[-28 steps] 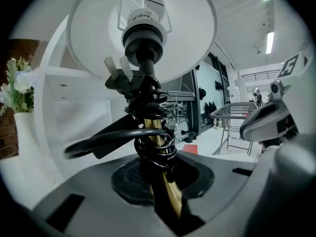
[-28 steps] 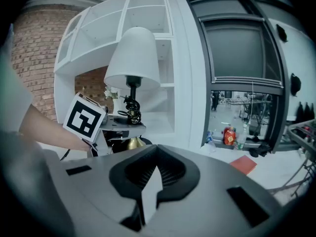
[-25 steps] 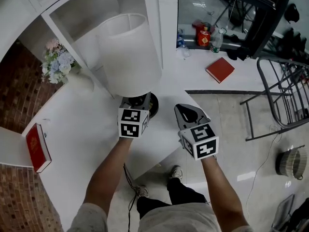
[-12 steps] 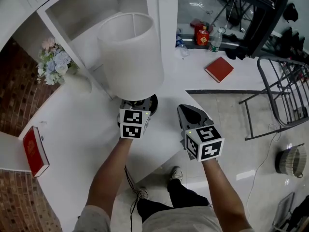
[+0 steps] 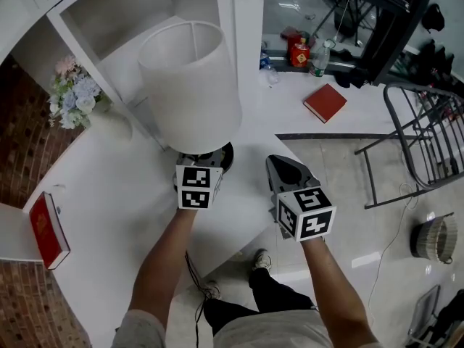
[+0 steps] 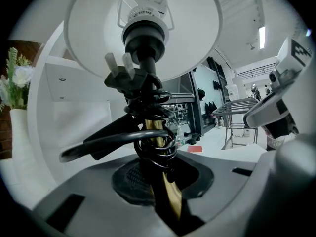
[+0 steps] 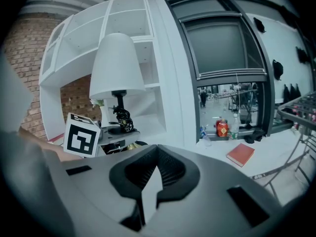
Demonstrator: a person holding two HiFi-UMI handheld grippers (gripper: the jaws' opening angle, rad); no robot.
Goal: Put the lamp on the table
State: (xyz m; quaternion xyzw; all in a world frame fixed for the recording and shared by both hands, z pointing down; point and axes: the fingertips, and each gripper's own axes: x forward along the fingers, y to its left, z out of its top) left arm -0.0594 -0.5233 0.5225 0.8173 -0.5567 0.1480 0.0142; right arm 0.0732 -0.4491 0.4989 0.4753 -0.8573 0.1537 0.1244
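The lamp has a white drum shade (image 5: 190, 85) and a dark round base (image 5: 220, 155) low over the white table (image 5: 123, 194). My left gripper (image 5: 200, 164) is shut on the lamp's gold stem (image 6: 165, 186), just under the black cord (image 6: 153, 132) coiled round it. In the left gripper view the shade (image 6: 143, 28) and bulb socket rise straight above the jaws. My right gripper (image 5: 285, 170) is off to the right of the base, shut and empty. The right gripper view shows the lamp (image 7: 117, 65) standing upright over the left gripper's marker cube (image 7: 81, 135).
A white vase of flowers (image 5: 72, 96) stands on the table's left, with a red book (image 5: 45, 227) near its left edge. White shelving (image 5: 145, 13) is behind the lamp. Another red book (image 5: 325, 102), a bottle and a can (image 5: 299, 51) lie on the far counter. A metal chair frame (image 5: 420, 143) stands right.
The lamp shade has leaned slightly to the left while the left gripper kept its hold. The right gripper has drifted a little to the right and back.
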